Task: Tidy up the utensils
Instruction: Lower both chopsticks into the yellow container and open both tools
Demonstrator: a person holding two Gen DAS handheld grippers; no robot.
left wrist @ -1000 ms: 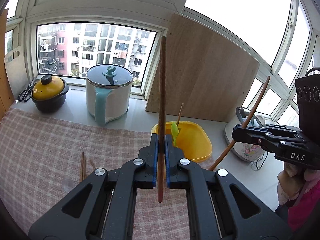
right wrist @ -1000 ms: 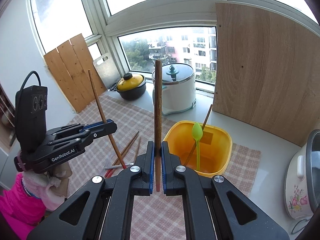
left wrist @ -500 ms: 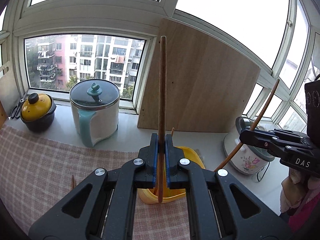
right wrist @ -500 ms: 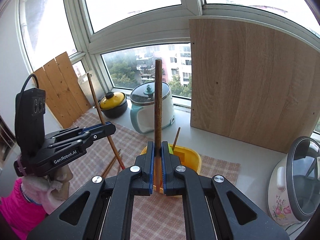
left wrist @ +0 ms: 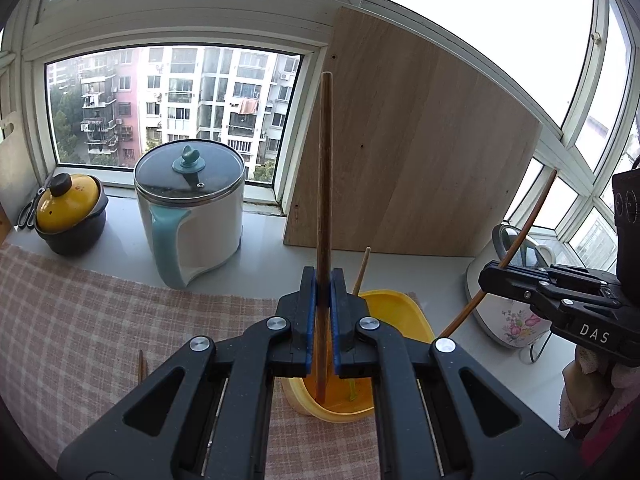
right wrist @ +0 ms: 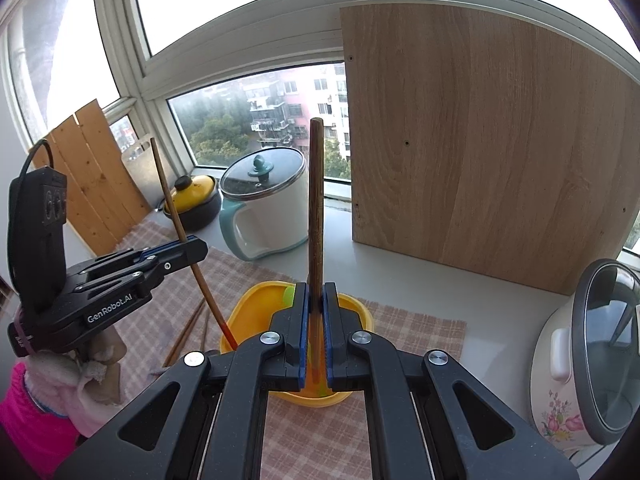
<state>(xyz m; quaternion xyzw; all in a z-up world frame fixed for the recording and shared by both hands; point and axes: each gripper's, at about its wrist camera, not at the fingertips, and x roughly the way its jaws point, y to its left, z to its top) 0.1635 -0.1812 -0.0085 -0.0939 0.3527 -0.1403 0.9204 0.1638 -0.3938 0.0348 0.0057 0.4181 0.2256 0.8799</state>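
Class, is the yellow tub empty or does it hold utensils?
Not empty: the yellow tub holds a green spoon and a chopstick leaning inside it.

Left gripper [left wrist: 323,304] clamps upright chopstick [left wrist: 324,184], lower tip inside yellow bin [left wrist: 404,312]. Right gripper [left wrist: 486,278] grips second chopstick [left wrist: 520,236], tilted, beside bin on counter [left wrist: 260,248].

White letters "DAS" stood on the side of the right gripper [left wrist: 490,282], at the right edge of the left wrist view. "GenRobot.AI" was printed in white on the left gripper [right wrist: 196,248], at the left of the right wrist view.
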